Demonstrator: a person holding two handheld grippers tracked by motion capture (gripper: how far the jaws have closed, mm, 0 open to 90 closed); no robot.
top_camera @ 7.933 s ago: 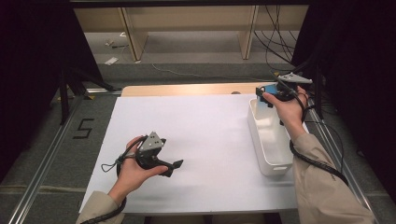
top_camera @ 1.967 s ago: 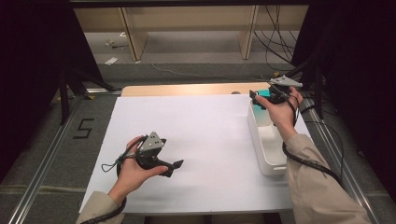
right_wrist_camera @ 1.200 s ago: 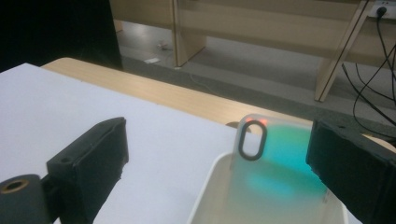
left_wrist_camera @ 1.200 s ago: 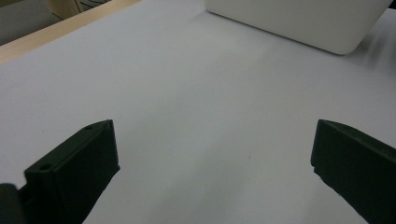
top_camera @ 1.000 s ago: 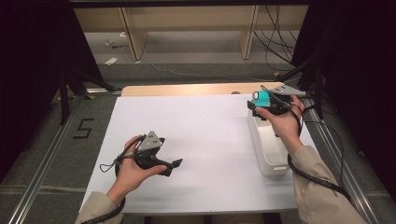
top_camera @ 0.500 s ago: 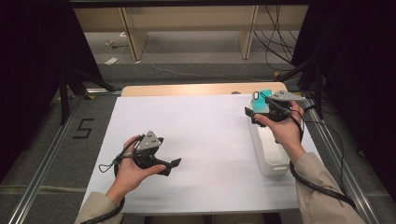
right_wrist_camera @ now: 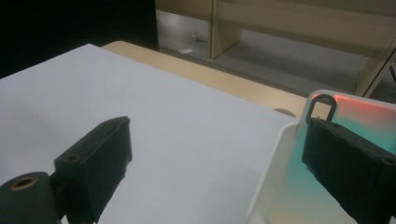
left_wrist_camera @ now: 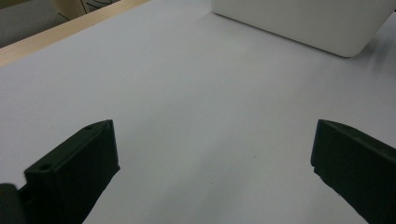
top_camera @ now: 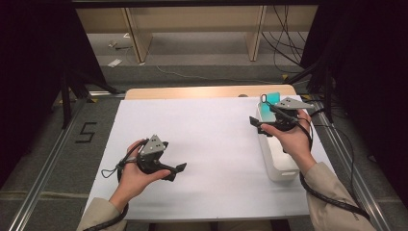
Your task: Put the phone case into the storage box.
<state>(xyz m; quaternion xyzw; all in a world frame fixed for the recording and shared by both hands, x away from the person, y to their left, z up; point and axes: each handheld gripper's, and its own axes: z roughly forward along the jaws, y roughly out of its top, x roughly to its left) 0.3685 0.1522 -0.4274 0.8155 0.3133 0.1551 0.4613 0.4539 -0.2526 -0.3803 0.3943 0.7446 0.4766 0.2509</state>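
My right gripper [top_camera: 263,121] over far end of white bin [top_camera: 279,161], jaws wide apart, holding nothing; one jaw outside bin wall, other inside. Teal card with black loop [right_wrist_camera: 322,105] upright in bin's far end, just behind inner jaw; contact unclear. My left gripper [top_camera: 177,169] low over white sheet [top_camera: 211,139], jaws wide, empty, well apart from bin.
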